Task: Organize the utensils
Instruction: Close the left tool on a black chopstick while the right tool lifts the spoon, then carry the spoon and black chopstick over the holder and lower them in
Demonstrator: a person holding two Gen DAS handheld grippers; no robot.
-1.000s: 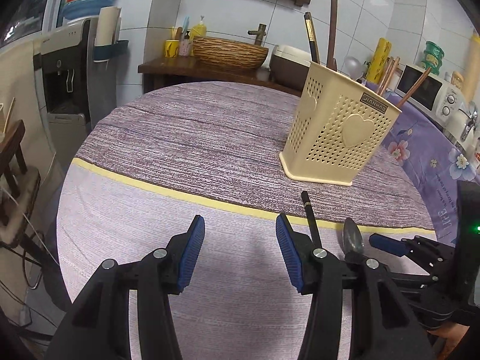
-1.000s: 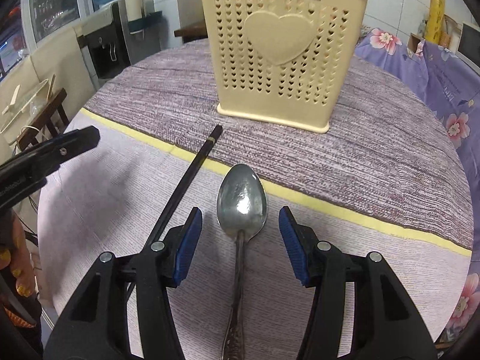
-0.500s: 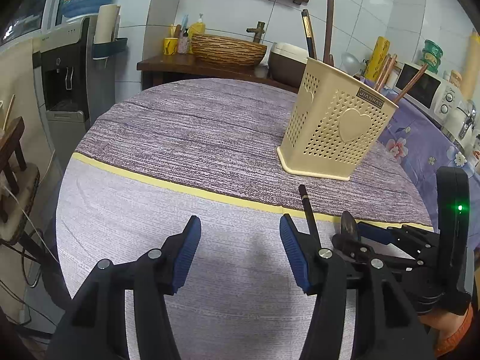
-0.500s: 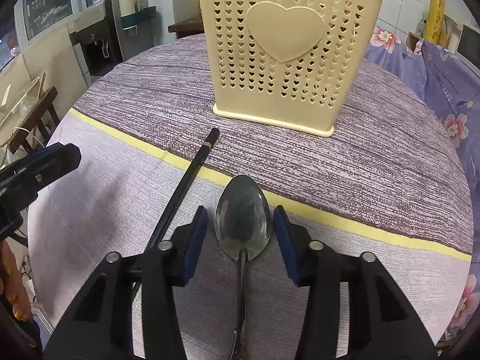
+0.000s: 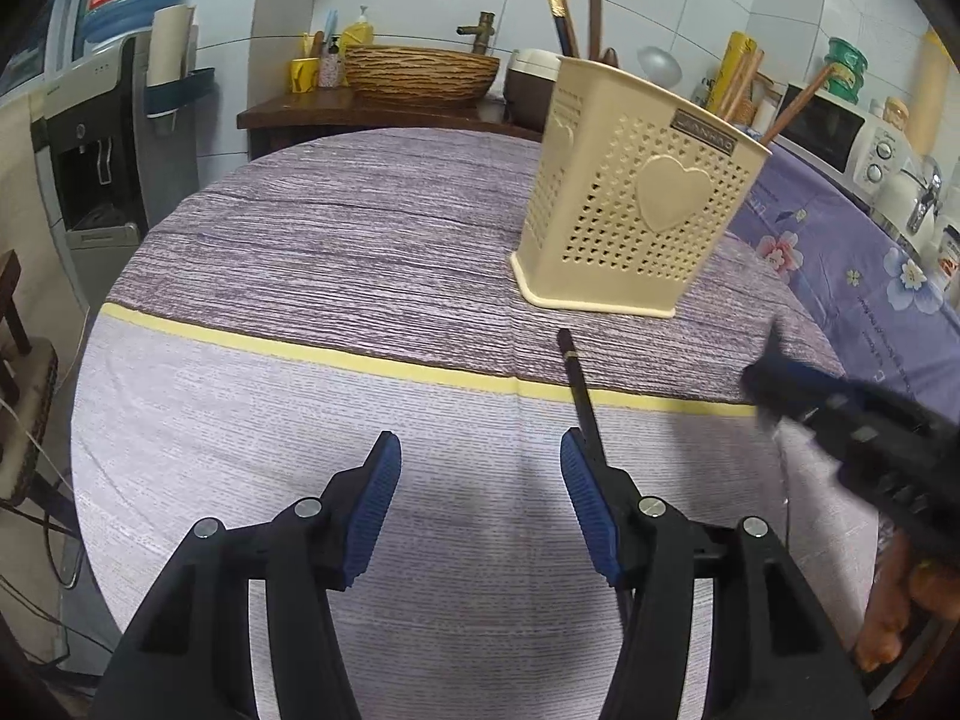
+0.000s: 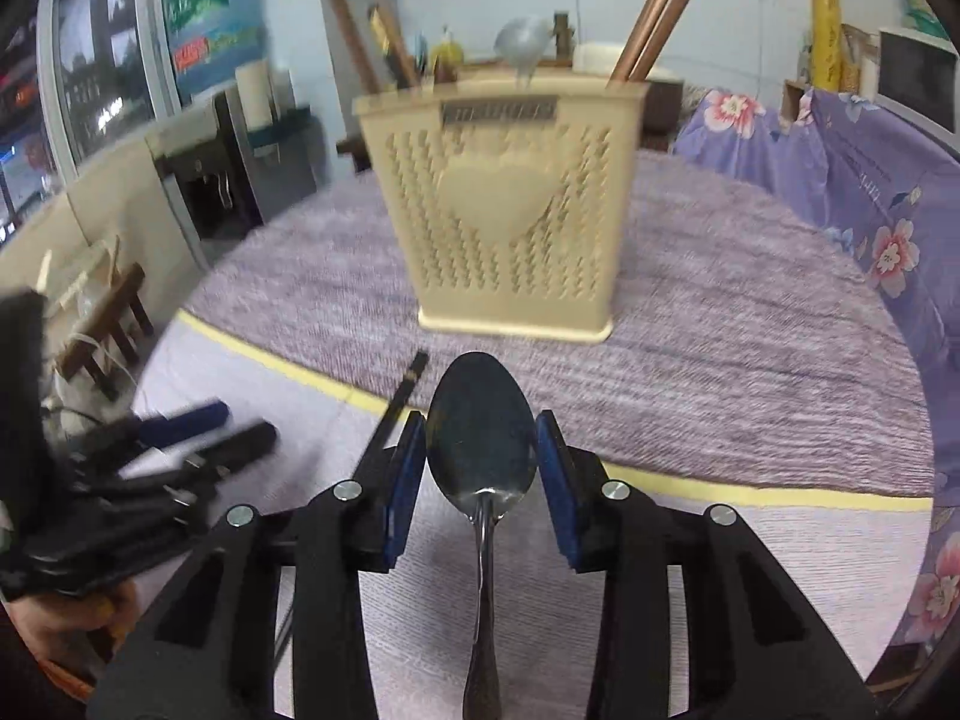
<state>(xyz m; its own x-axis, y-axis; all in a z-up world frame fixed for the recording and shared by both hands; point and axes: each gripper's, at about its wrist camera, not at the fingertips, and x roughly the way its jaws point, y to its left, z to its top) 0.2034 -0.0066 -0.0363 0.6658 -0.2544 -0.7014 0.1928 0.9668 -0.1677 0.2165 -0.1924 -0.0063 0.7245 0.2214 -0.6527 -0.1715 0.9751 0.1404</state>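
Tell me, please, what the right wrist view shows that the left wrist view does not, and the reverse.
Only the right wrist view shows the metal spoon, its bowl clamped between the right gripper jaws.

Only the left wrist view shows the left gripper from behind, jaws open and empty, plus the woven basket and microwave behind the table.

Both show the cream utensil holder with its heart, the black chopstick lying on the striped tablecloth, and the water dispenser.

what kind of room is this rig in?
Most likely a home kitchen or dining corner: a microwave on the counter, a water dispenser by the tiled wall, and a utensil holder standing on a cloth-covered round table.
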